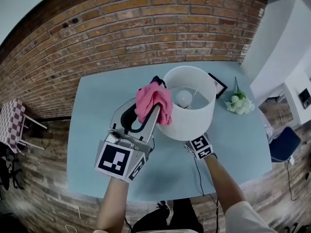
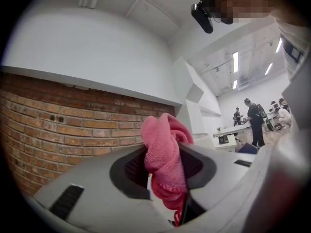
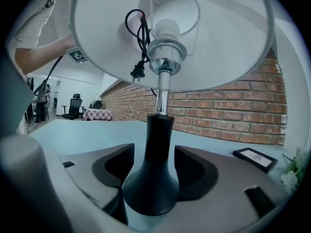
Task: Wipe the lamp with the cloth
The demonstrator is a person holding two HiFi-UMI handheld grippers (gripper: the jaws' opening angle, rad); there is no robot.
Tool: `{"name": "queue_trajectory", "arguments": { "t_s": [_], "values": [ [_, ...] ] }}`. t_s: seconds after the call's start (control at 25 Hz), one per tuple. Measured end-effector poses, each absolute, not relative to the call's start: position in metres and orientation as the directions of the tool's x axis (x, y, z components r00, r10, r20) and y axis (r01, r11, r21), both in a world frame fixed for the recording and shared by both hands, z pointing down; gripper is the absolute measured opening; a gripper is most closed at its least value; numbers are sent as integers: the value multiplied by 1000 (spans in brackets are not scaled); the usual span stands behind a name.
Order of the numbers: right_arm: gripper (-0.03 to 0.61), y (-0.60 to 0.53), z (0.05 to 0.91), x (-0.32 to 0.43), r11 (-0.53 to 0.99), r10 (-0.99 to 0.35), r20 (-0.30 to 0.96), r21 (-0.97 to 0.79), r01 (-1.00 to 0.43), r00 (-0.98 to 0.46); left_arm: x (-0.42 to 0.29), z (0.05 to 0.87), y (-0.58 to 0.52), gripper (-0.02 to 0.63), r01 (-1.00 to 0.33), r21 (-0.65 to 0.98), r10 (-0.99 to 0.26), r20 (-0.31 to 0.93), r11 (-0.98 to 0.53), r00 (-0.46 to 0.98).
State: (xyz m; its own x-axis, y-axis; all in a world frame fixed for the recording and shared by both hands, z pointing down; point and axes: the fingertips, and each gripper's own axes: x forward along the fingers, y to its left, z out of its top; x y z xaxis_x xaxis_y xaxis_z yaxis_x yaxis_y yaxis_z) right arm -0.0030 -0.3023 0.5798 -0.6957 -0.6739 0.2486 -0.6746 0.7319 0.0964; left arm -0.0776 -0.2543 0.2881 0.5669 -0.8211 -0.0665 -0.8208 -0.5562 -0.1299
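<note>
Possibly toppling the white-shaded black lamp when wiped: right tool spread loosely round its stem, left tool pinching fuzzy pink cloth.

Two grey grippers, one of all else.
One pink terry cloth between left gripper fingers; one white-shaded, black-based lamp between right gripper fingers; one black-framed picture; one white flower bunch.

- Site type: open-plan office or lab floor, one corner dressed as a home room.
- Corner: brick wall, pale blue table.
- Domestic props: lamp, picture frame, white flowers, checked tablecloth.
- Workplace signs: strip ceiling lights, people standing at desks, office chair.
</note>
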Motion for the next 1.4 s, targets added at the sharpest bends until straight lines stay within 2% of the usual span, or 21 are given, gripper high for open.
{"name": "queue_trajectory", "arguments": {
  "t_s": [0.12, 0.32, 0.56, 1.04, 1.28, 1.4],
  "values": [
    [245, -306, 585, -1, 712, -695, 250, 112, -693, -674, -79, 296, -252, 156, -814, -135, -815, -64, -565, 576],
    [230, -304, 593, 4, 683, -722, 256, 121, -720, -642, -75, 317, -241, 156, -808, -117, -806, -79, -577, 587],
    [167, -305, 592, -2, 663, -738, 235, 76, -745, -633, -76, 345, -233, 156, -803, -121, -803, -65, -583, 592],
    [158, -308, 590, 2, 576, -801, 202, 7, -817, -563, -75, 398, -221, 161, -806, -80, -809, 10, -586, 588],
    [156, -308, 591, 4, 496, -851, 196, -2, -868, -487, -72, 425, -210, 160, -802, -63, -802, 127, -593, 583],
    [155, -305, 591, 5, 432, -883, 199, -9, -902, -425, -78, 418, -211, 156, -796, -99, -802, 91, -597, 590]
  ]
}}
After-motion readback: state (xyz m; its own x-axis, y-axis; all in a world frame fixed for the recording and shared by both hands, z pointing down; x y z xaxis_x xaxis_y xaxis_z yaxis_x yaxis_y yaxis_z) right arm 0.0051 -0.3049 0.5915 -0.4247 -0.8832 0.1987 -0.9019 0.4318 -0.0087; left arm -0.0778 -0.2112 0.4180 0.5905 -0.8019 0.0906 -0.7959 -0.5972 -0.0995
